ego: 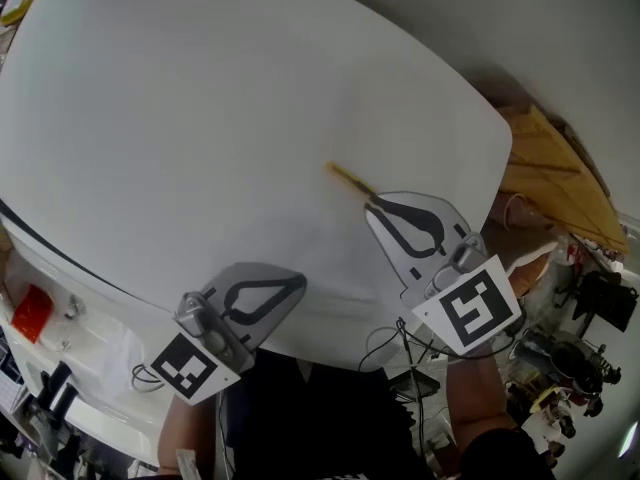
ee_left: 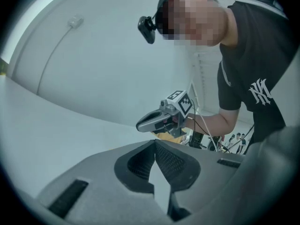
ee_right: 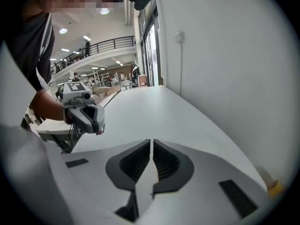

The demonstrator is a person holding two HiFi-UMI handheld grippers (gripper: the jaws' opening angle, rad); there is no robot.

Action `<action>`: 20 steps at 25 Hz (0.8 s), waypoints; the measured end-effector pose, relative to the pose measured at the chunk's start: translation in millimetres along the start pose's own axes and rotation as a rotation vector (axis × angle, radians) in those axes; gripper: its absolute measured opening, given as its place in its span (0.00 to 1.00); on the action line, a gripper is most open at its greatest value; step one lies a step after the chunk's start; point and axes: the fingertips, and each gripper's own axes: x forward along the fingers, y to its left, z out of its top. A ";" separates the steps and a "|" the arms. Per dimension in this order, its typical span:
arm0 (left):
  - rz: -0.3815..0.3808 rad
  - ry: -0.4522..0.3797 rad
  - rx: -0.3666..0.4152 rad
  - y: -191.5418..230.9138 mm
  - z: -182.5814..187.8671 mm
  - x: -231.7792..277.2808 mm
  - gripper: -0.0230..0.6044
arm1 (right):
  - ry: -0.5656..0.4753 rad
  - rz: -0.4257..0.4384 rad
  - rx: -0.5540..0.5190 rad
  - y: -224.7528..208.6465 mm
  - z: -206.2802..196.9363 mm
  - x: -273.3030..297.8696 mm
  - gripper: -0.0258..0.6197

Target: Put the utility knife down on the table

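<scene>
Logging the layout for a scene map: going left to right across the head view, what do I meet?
Small red object → grey left gripper → thin yellow utility knife → grey right gripper → tan flat boards.

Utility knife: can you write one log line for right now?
utility knife: lying on table, not held | right gripper: shut, empty, tip near knife | left gripper: shut, empty, apart from knife

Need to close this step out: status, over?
Left gripper shut, empty. Right gripper shut, empty. Utility knife lying on table, by right gripper's tip. No obstruction seen.
</scene>
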 end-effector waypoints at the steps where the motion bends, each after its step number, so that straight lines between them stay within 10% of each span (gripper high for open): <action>1: -0.002 -0.005 0.021 0.3 10.9 -2.9 0.04 | -0.026 -0.011 -0.001 2.3 13.1 -7.9 0.06; 6: -0.023 -0.008 -0.009 -13.9 71.5 -19.8 0.04 | -0.112 -0.045 0.047 24.4 69.8 -60.4 0.05; 12: -0.154 -0.073 0.001 -63.8 153.6 -40.0 0.04 | -0.329 0.056 0.344 71.0 108.6 -144.1 0.05; 20: -0.281 -0.150 0.128 -144.2 225.0 -59.0 0.04 | -0.742 0.270 0.238 148.7 168.9 -286.5 0.05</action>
